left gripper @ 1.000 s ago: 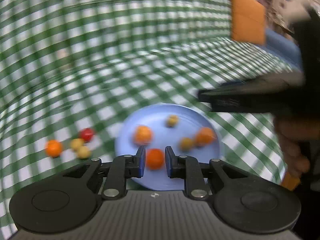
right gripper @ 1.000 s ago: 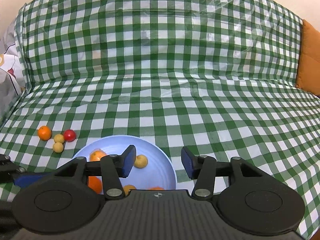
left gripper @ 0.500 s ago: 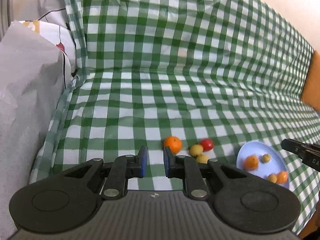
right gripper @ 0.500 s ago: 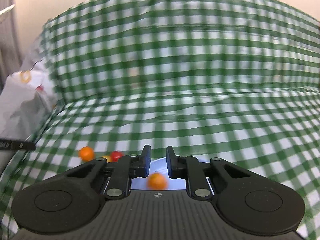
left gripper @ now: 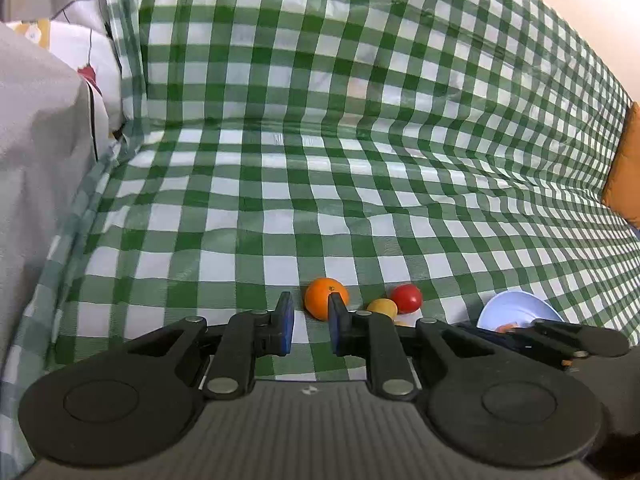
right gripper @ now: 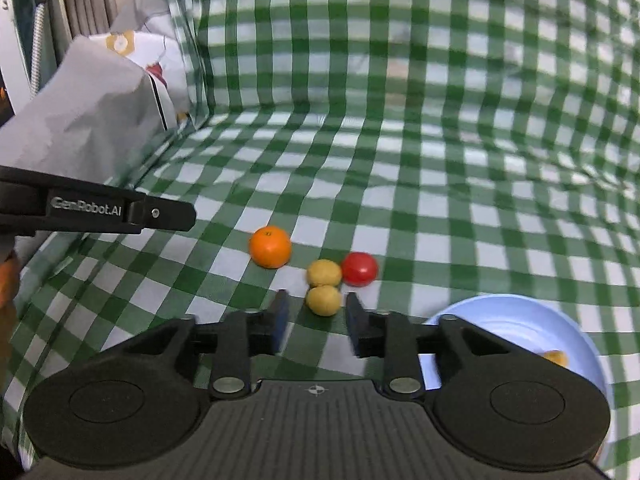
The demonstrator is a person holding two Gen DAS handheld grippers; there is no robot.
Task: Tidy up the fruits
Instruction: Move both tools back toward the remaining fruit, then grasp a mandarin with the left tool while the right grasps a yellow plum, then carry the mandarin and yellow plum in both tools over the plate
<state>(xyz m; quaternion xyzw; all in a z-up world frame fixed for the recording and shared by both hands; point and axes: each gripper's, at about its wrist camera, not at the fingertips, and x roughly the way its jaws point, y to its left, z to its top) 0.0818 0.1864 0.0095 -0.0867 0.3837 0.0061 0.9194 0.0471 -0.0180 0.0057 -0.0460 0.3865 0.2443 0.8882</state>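
Note:
On the green checked cloth lie an orange (right gripper: 270,247), two small yellow fruits (right gripper: 324,273) (right gripper: 323,300) and a red fruit (right gripper: 359,268). A light blue plate (right gripper: 520,320) with an orange piece on it sits at the right. My right gripper (right gripper: 314,326) is open, empty, just short of the nearer yellow fruit. My left gripper (left gripper: 310,324) is open a little and empty, with the orange (left gripper: 325,298) just beyond its right finger. The red fruit (left gripper: 406,298), a yellow fruit (left gripper: 383,307) and the plate (left gripper: 516,308) show to its right.
A grey and white printed pillow (right gripper: 92,120) lies at the left end of the couch. An orange cushion (left gripper: 624,176) stands at the far right. The left gripper's body (right gripper: 100,208) juts in from the left in the right wrist view.
Both grippers have swung left from the plate toward the loose fruits. The left jaws have opened slightly; the right jaws have opened wider. The orange the left gripper held a second ago is gone from it.

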